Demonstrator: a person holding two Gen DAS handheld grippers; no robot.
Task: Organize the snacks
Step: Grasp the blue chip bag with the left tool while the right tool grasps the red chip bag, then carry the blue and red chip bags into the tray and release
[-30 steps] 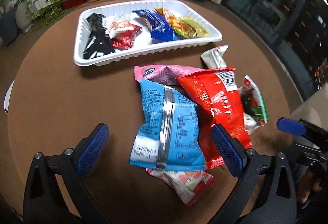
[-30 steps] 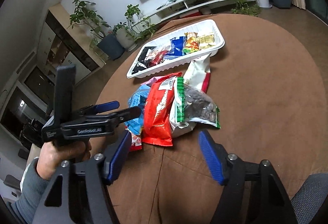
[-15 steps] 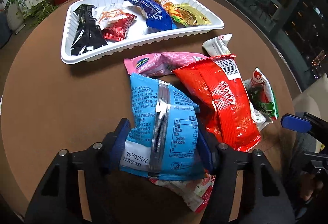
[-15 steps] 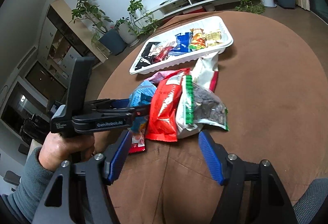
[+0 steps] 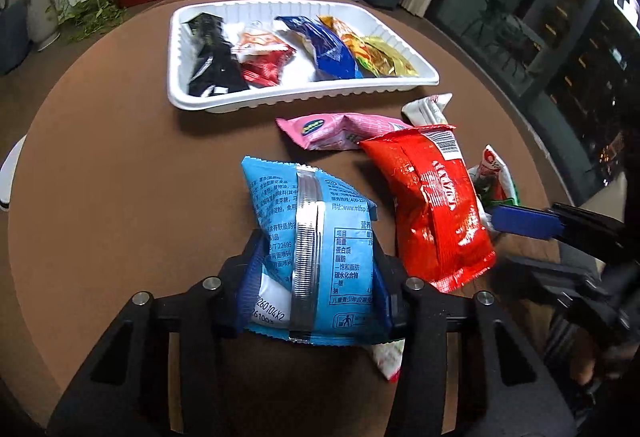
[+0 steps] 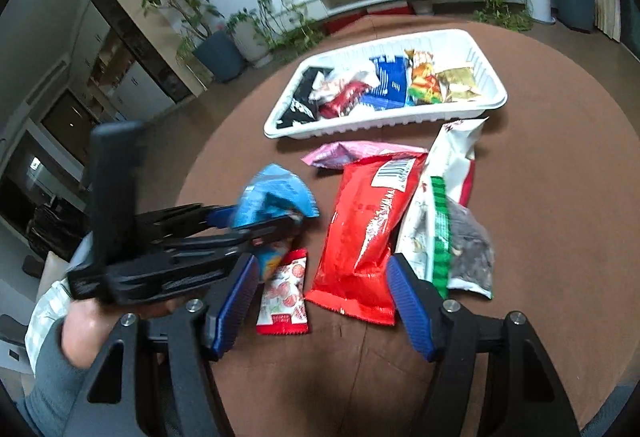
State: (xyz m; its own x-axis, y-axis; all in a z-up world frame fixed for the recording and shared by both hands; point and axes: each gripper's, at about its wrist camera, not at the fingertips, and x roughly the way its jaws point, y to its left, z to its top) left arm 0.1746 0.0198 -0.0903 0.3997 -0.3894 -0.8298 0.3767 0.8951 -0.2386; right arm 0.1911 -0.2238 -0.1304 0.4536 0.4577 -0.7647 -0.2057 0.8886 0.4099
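Observation:
My left gripper (image 5: 314, 289) is shut on a light blue snack bag (image 5: 316, 237) and holds it lifted off the brown table; it also shows in the right wrist view (image 6: 276, 197). My right gripper (image 6: 320, 301) is open, its pads on either side of the near end of a red bag (image 6: 368, 229), which also shows in the left wrist view (image 5: 432, 205). A small strawberry packet (image 6: 286, 291) lies left of the red bag. A pink packet (image 5: 340, 129) and a white and green bag (image 6: 444, 221) lie nearby.
A white tray (image 5: 304, 97) at the far side of the round brown table (image 5: 100, 177) holds several small packets, black, red, blue and gold. Potted plants and a white TV unit stand beyond the table.
My left gripper closed on the light blue bag and lifted it toward the left, uncovering the strawberry packet. My right gripper moved forward to the red bag's near end.

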